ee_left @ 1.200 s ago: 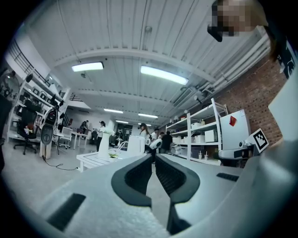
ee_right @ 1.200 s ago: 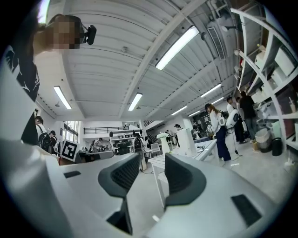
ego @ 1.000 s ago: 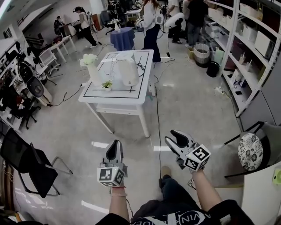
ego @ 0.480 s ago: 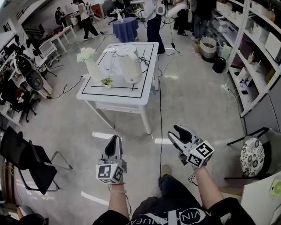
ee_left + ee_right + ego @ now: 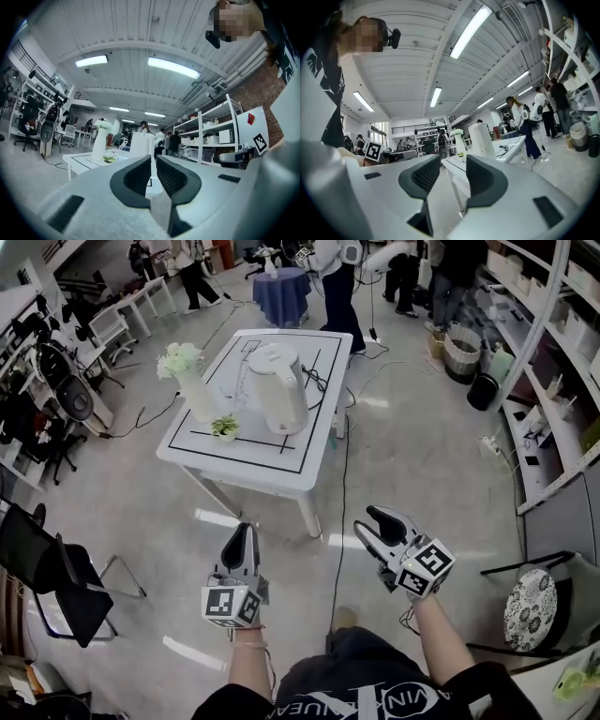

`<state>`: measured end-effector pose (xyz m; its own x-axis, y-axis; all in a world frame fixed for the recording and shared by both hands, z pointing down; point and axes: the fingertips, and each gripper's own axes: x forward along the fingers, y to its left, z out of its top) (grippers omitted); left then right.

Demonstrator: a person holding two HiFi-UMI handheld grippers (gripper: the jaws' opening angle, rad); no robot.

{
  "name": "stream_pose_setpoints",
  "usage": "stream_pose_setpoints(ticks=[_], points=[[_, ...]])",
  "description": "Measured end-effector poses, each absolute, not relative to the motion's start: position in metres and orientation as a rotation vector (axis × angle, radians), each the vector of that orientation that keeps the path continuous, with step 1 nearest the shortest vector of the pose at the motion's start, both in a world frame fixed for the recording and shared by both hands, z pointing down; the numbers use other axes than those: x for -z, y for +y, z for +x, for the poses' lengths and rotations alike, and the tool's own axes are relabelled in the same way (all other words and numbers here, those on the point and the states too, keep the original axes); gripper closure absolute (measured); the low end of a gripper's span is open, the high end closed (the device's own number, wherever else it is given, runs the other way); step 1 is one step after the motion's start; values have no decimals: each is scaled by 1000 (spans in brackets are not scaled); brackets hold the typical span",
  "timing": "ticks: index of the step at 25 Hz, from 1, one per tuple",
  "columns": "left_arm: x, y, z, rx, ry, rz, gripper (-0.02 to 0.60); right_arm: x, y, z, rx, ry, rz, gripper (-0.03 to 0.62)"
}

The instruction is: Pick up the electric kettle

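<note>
A white electric kettle (image 5: 278, 388) stands upright on a white table (image 5: 272, 457), ahead of both grippers and well out of reach. My left gripper (image 5: 244, 535) is held level over the floor. Its jaws stand almost together with nothing between them. My right gripper (image 5: 370, 528) is beside it, open and empty. In the left gripper view the kettle (image 5: 141, 144) shows far off above my gripper (image 5: 153, 160). In the right gripper view the kettle (image 5: 481, 139) rises past the gap of my gripper (image 5: 452, 161).
A white vase of flowers (image 5: 192, 381) and a small potted plant (image 5: 225, 426) share the table. A black cable (image 5: 339, 512) runs along the floor. A black chair (image 5: 52, 582) stands left, shelving (image 5: 553, 352) and a floral stool (image 5: 532, 608) right, people (image 5: 337, 277) behind.
Both grippers have advanced over the floor towards the table, which now sits lower and nearer in the head view. Neither gripper's jaws have changed.
</note>
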<state>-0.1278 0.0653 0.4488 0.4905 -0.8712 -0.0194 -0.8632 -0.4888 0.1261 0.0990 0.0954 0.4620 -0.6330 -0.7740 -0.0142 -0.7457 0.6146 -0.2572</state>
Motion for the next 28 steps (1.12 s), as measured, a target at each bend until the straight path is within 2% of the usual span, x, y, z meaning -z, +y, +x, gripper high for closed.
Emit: stream_pose_setpoints(ticks=[15, 28], points=[[-450, -3, -126, 66, -1584, 2584, 557, -470, 6, 76, 416, 2779, -1142, 441], [-457, -139, -140, 91, -1546, 2581, 557, -459, -133, 45, 361, 2835, -1110, 441]])
